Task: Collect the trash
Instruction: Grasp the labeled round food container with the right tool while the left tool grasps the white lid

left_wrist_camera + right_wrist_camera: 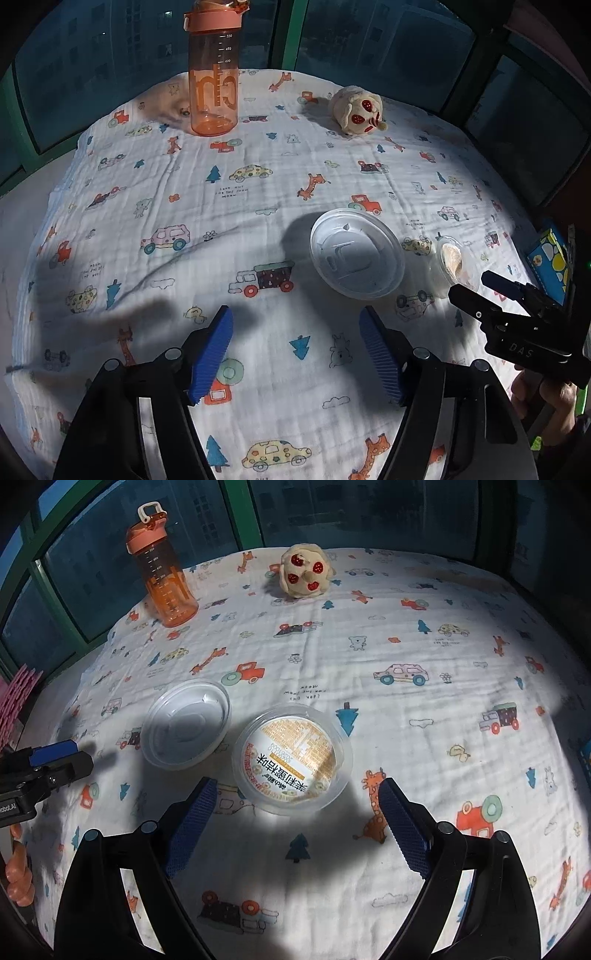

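Note:
A clear plastic lid (356, 253) (186, 723) lies flat on the printed cloth. Beside it a clear plastic cup (452, 260) (291, 760) lies tipped, its orange-and-white label facing up in the right wrist view. My left gripper (295, 314) (62, 753) stands open over bare cloth, short of the lid and a little to its left, with nothing between its blue pads. My right gripper (297, 786) (476, 291) is open just short of the cup. The cup's near rim reaches in between the fingertips, and the pads do not touch it.
An orange water bottle (213, 85) (164, 579) stands upright at the back left. A cream plush toy (358, 110) (304, 570) lies at the back. A blue patterned box (550, 258) sits off the table's right edge. Dark windows run behind the table.

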Tool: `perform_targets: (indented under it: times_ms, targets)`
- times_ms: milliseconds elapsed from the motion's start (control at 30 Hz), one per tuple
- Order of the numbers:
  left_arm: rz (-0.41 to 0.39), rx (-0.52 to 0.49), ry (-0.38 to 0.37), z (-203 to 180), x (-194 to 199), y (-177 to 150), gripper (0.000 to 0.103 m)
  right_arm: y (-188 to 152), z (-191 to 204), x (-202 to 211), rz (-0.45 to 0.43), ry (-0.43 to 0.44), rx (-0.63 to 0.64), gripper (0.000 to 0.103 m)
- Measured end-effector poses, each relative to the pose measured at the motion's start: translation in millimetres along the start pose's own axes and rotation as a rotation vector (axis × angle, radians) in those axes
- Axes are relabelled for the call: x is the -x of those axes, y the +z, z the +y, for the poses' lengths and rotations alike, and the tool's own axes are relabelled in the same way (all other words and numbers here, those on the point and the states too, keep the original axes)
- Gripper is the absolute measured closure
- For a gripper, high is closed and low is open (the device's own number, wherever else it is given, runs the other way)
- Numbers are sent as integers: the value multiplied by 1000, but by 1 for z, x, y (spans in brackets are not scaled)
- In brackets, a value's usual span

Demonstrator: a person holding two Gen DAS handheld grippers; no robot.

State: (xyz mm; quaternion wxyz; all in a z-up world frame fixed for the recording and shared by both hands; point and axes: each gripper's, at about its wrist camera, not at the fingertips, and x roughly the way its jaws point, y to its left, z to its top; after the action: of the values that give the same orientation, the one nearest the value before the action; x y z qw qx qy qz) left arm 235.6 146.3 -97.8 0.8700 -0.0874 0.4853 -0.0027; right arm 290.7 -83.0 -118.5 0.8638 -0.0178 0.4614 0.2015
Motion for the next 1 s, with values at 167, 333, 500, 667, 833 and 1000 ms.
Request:
perform_targets:
  times_ms: [167, 333, 500, 667, 833, 1000]
  targets:
    - [6, 11, -3, 2, -8, 8, 37, 8, 4, -11, 9, -19, 16, 16]
    - [20, 27, -16, 5, -20, 16, 39, 11, 6, -18, 24, -32, 31, 33]
    - [31, 28, -24, 4, -34, 23, 43, 7, 3, -10, 5, -29, 13, 35]
    - [47, 34, -32, 2, -51, 31, 48, -5, 2, 11, -22, -54, 32, 35]
    - [65, 28, -27, 0, -68, 38, 58, -18, -3, 36, -49, -57, 26, 35]
    - [77, 25, -20, -2, -82, 44, 69, -31, -9, 60, -75, -66, 5, 35]
